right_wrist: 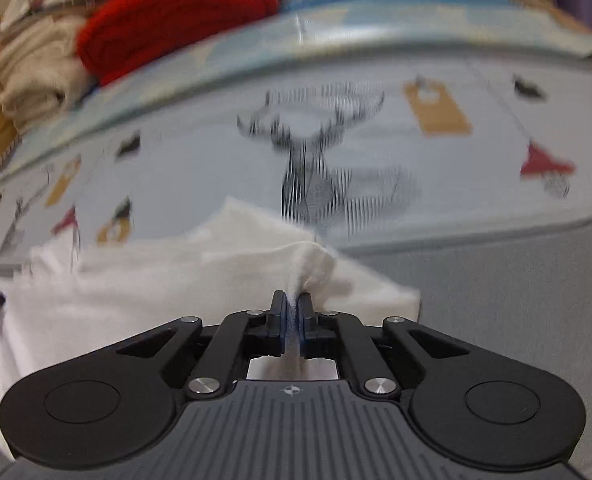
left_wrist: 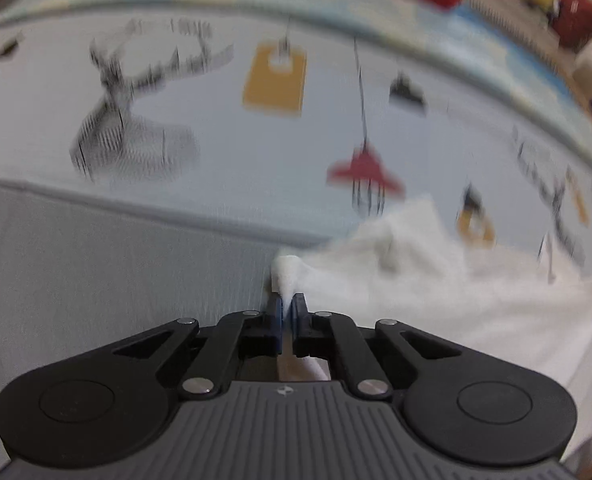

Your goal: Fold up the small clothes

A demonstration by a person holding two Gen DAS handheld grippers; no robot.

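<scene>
White garment [left_wrist: 436,292], rumpled, 2 edges pinched up, on bedspread [left_wrist: 215,160]

The cloth [right_wrist: 183,280] lies on the near part of the bed [right_wrist: 496,280], on the printed sheet [right_wrist: 215,152]. Folded blankets [right_wrist: 167,12] sit at the far left, behind the sheet.

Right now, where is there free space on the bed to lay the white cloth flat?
The white cloth is pinched by both grippers. Free: the printed sheet beyond it, around the deer print, and the plain grey band beside it. Crowded: the far corner with the red blanket and beige towel.
</scene>
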